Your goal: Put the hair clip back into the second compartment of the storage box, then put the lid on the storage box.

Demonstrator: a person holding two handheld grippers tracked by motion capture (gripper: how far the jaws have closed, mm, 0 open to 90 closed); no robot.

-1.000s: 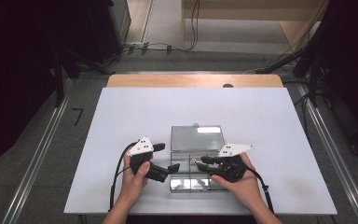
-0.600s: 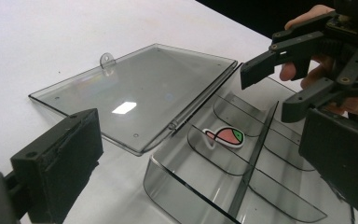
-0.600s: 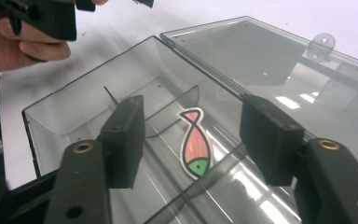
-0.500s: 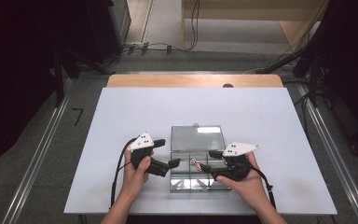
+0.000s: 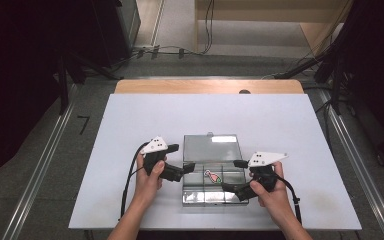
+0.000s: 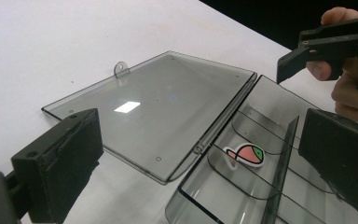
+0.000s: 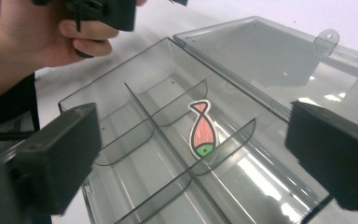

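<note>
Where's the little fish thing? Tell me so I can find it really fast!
Look at the white table and find the smoky see-through box lying open near its front edge, between the two black grippers. The fish sticker lies flat in one of the box's middle compartments. It is the only colourful thing there: pinkish-red with a green end and a white outline, while the box is plain grey.

No words, numbers or brands are readable anywhere; the fish sticker (image 7: pixel 202 131) in the clear box (image 5: pixel 200 196) carries a picture, no lettering.
</note>
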